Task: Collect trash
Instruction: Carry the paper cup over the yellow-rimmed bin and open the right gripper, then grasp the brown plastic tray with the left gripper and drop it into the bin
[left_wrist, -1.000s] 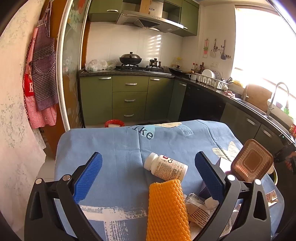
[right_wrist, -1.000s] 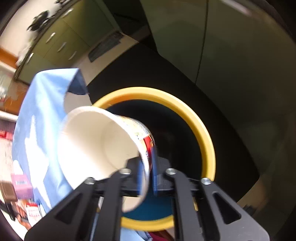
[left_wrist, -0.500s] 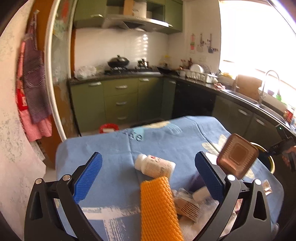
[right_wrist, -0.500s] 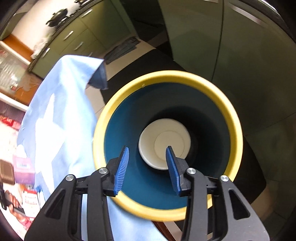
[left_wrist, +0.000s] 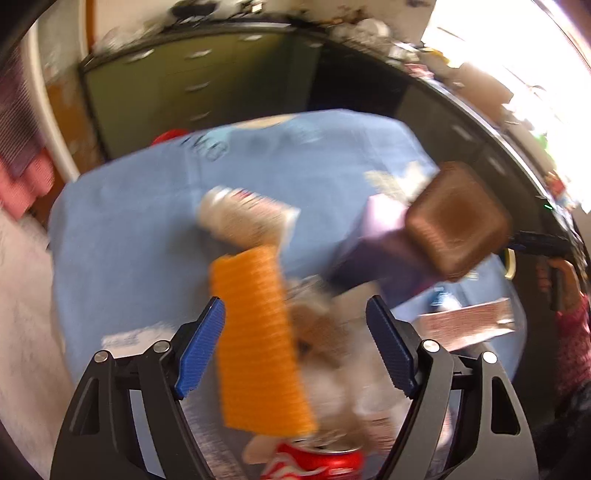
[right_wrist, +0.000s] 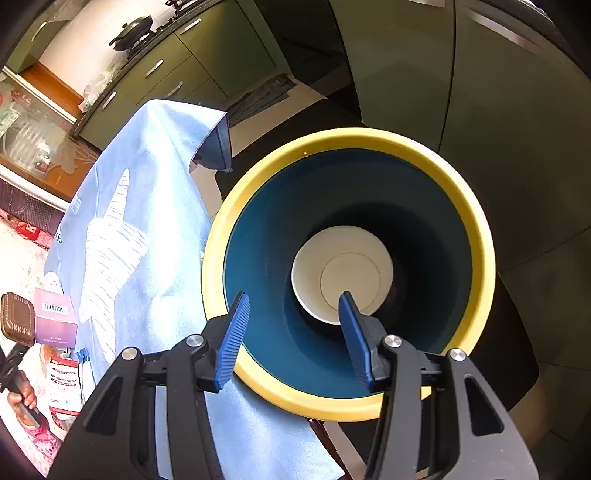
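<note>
My right gripper (right_wrist: 293, 317) is open and empty above a blue bin with a yellow rim (right_wrist: 347, 136). A white paper cup (right_wrist: 341, 273) lies at the bin's bottom. My left gripper (left_wrist: 295, 339) is open over a pile of trash on the blue tablecloth (left_wrist: 129, 229): an orange foam net sleeve (left_wrist: 258, 343), a white bottle (left_wrist: 247, 218), a brown plastic tray (left_wrist: 456, 218), a purple box (left_wrist: 380, 243), a red can (left_wrist: 317, 463) and crumpled wrappers (left_wrist: 332, 332). The left wrist view is blurred.
The bin stands on the floor beside the cloth-covered table (right_wrist: 147, 221). Green kitchen cabinets (right_wrist: 399, 55) rise behind it. The brown tray (right_wrist: 16, 319) and purple box (right_wrist: 55, 319) also show at the far left of the right wrist view.
My right gripper opened and dropped the paper cup into the bin, then lifted slightly. My left gripper tilted down and moved closer over the trash pile, bringing the red can into view.
</note>
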